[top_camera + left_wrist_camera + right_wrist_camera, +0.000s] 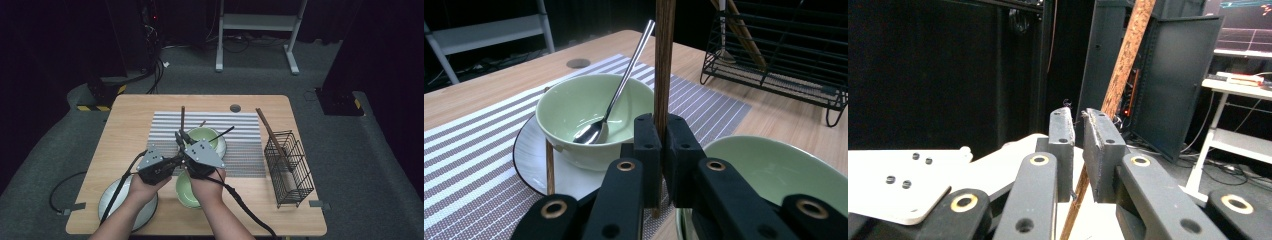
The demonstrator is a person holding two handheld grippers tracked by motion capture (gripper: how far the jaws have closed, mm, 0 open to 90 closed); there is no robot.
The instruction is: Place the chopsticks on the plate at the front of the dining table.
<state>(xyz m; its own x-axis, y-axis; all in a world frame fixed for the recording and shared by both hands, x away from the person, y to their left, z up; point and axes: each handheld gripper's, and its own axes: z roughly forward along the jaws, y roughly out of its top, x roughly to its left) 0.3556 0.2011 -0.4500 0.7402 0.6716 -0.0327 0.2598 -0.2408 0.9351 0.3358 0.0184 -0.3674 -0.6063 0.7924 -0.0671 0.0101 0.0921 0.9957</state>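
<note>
So I have the wooden chopstick (663,65) pinched upright in my left gripper (662,131), its pads pressed tight on the shaft, above the striped placemat (245,150) near the middle of the table (135,107). My right gripper (1077,131) is at the same stick, jaws nearly together around it; whether its pads truly bite, I cannot tell. I judge the handover half done: one chopstick (272,132) already leans in the black wire rack (295,172) at the far right, while this one has yet to go there. Another stick (550,167) rests by the plate (524,160) under the green bowl (574,107), which holds a spoon (616,95). The held stick is long, slim, dark brown, with visible grain.
</note>
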